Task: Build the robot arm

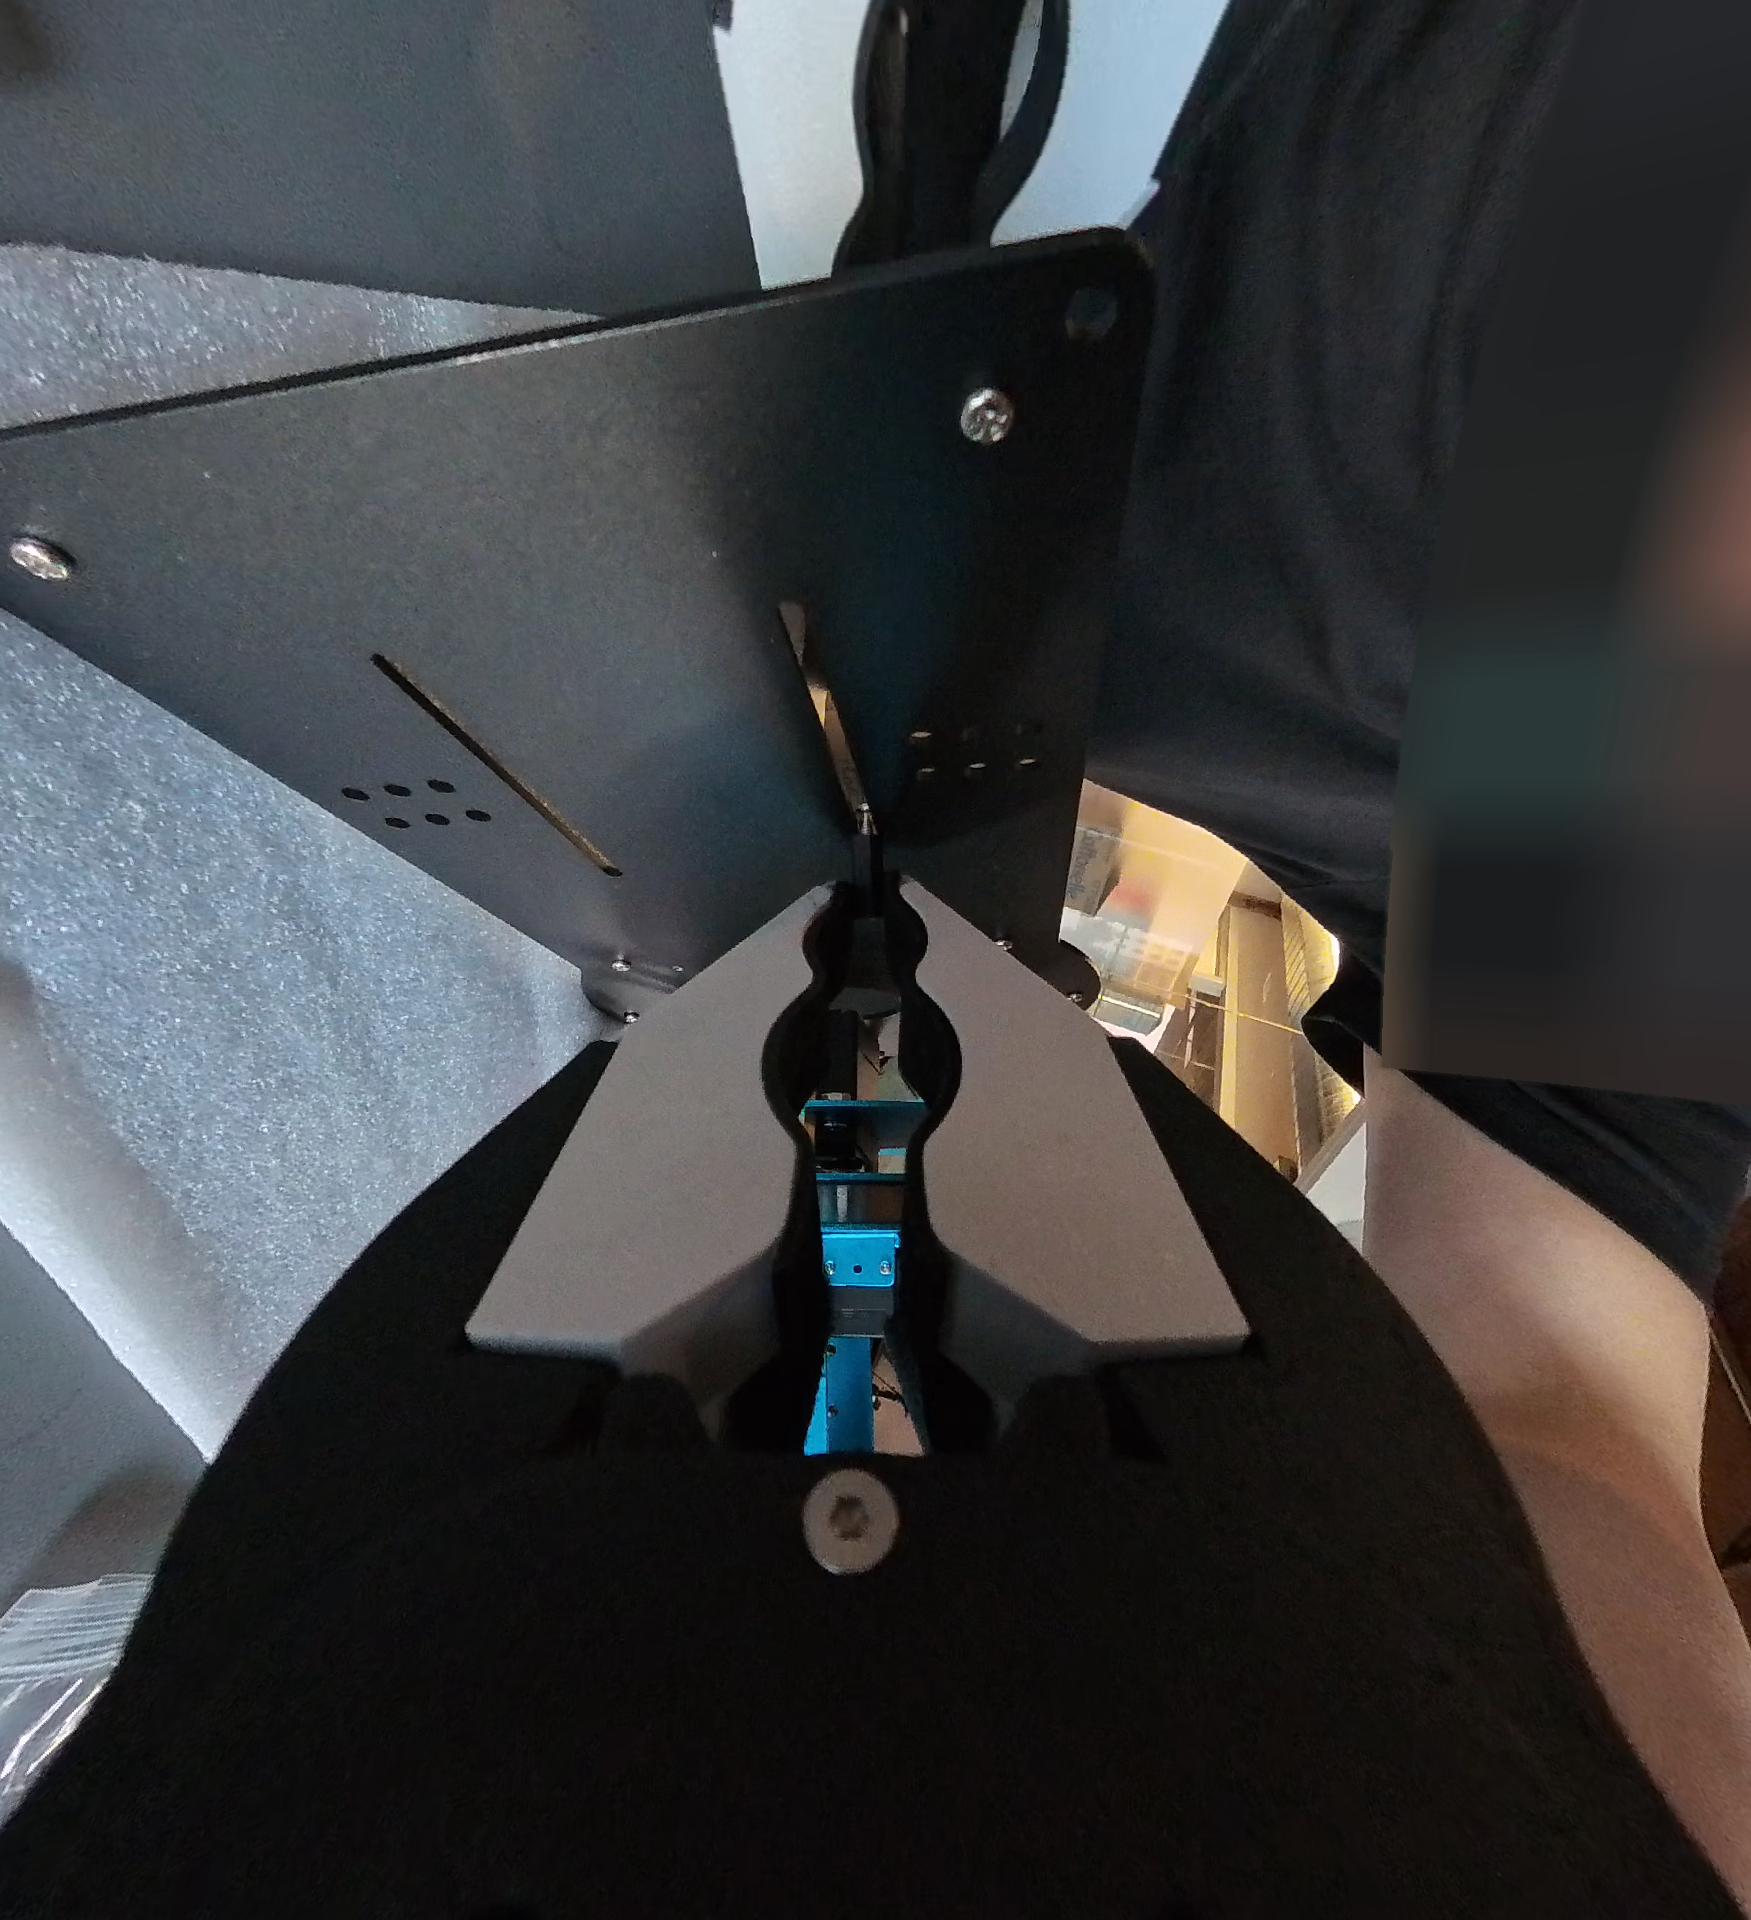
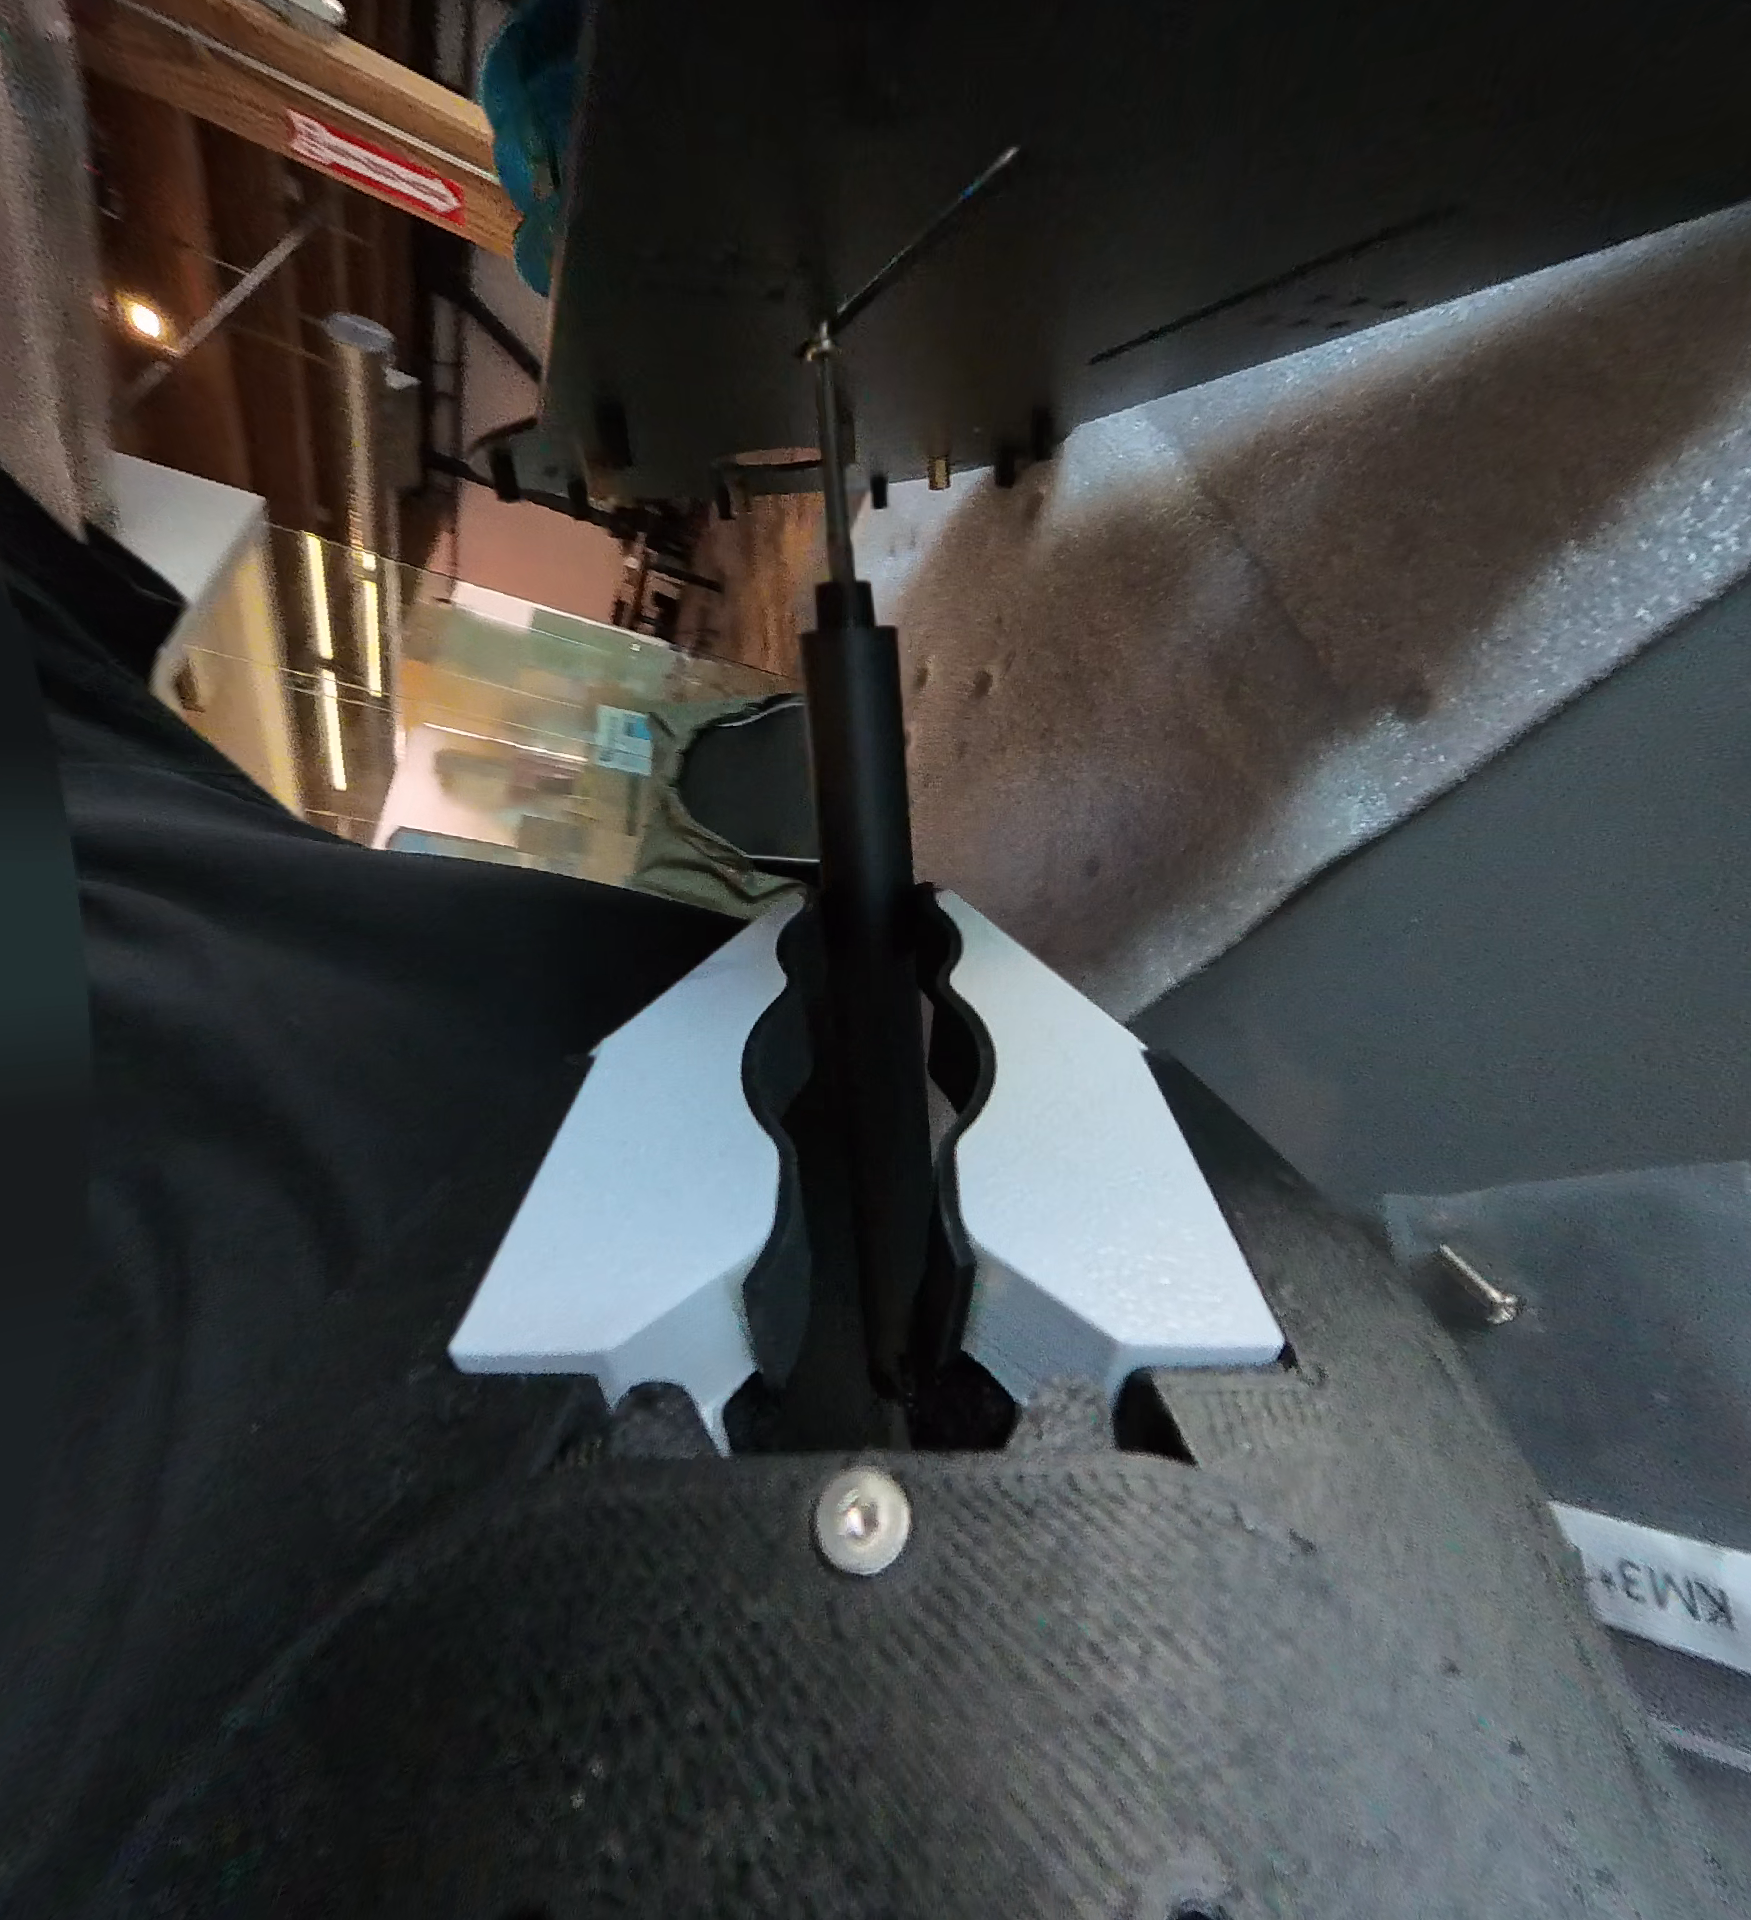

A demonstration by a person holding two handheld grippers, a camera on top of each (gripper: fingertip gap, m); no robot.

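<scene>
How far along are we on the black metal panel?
Looks done: two silver screws sit seated in the flat black metal panel. In hand: the right hand-held gripper is shut on a black-handled screwdriver, whose tip meets the panel. Remaining, probably: a corner hole is empty, and a loose silver screw lies on a clear plastic bag.

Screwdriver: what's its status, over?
Right gripper shut on screwdriver, tip at small screw on black panel. Left gripper close to panel, grip unclear. Nothing blocking the tip.
</scene>
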